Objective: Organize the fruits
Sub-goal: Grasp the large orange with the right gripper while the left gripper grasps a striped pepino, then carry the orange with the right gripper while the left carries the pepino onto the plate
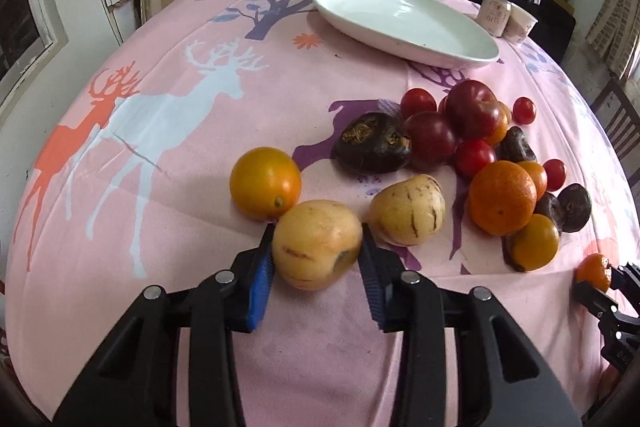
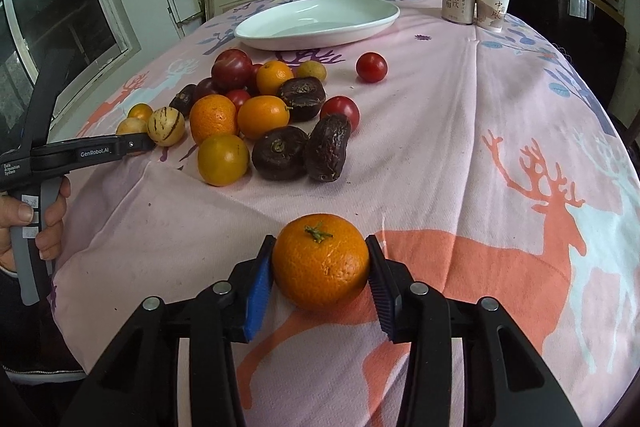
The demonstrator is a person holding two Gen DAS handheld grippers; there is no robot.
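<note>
Pepino melons (image 1: pixel 406 209): 2, one between left gripper (image 1: pixel 318 227) pads, other just right of it.
Mandarins (image 2: pixel 213 119): 2, one between right gripper (image 2: pixel 321 239) pads.
Smaller orange-yellow fruits (image 2: pixel 223 159): 5, ahead-left of right gripper.
Dark wrinkled fruits (image 2: pixel 280 153): 4, ahead of right gripper.
Red plums (image 1: pixel 472 109): 2.
Cherry tomatoes (image 2: pixel 371 67): 4.
White plate (image 2: pixel 320 41): 1, far ahead.
Can (image 2: pixel 457 1): 1.
Paper cup (image 2: pixel 492 7): 1.

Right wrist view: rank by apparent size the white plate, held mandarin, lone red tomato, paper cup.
1. white plate
2. mandarin, inflated by sitting closest to the camera
3. paper cup
4. red tomato, close to the cup, so that order is unsure
</note>
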